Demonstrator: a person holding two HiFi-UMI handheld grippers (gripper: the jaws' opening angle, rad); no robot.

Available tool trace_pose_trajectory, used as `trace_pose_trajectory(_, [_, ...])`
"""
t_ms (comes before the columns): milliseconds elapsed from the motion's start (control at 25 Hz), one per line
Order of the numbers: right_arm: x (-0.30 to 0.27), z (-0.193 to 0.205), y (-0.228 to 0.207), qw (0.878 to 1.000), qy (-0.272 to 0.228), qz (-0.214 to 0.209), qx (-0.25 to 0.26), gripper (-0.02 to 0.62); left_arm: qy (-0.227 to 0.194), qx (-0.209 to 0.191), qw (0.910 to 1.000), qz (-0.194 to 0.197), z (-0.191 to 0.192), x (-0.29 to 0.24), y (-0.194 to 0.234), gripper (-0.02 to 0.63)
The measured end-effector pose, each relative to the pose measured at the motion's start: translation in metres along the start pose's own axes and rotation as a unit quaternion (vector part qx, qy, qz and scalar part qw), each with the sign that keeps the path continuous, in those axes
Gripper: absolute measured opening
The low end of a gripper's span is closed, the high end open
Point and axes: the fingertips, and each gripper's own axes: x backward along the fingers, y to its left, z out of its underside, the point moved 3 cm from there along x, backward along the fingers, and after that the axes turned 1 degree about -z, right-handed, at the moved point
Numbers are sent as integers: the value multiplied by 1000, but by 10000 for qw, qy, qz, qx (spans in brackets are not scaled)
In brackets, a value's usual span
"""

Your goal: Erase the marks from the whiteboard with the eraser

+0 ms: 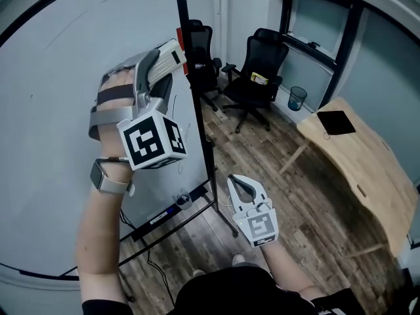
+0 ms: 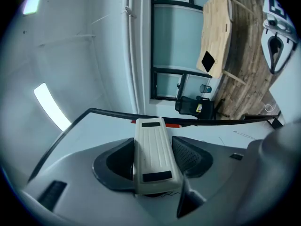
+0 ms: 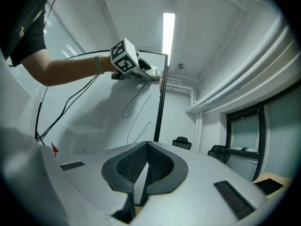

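Observation:
A cream eraser (image 1: 165, 61) is clamped in my left gripper (image 1: 159, 67), which is shut on it and holds it flat against the whiteboard (image 1: 59, 123) near its right edge. In the left gripper view the eraser (image 2: 153, 154) lies between the dark pads (image 2: 188, 155). Thin black pen lines (image 3: 136, 105) run down the board below the eraser (image 3: 146, 72); in the head view they show beside the marker cube as faint marks (image 1: 186, 133). My right gripper (image 1: 244, 188) hangs low in front of me, shut and empty, away from the board.
The board stands on a black frame (image 1: 197, 97) with a tray holding markers (image 1: 172, 209). Black office chairs (image 1: 257, 71) stand behind it. A wooden table (image 1: 364, 169) with a black tablet (image 1: 336, 121) is at the right, a waste bin (image 1: 296, 98) beyond.

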Motion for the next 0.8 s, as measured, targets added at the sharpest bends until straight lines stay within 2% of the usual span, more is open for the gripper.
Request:
trace_pose_trajectory(200, [8, 21, 12, 9995, 163, -167, -211, 28, 102, 59, 9983, 567, 15, 21, -96, 266])
trace_pose_trajectory(400, [17, 42, 21, 9982, 426, -423, -24, 28, 300, 34, 9958, 865, 34, 40, -184, 267])
trace_pose_trajectory(560, [23, 63, 22, 9971, 596, -449, -153, 28, 443, 154, 9925, 1130, 46, 52, -242, 267])
trace_pose_trajectory(800, [33, 92, 24, 9936, 933, -634, 19, 28, 582, 282, 9883, 1382, 57, 64, -312, 267])
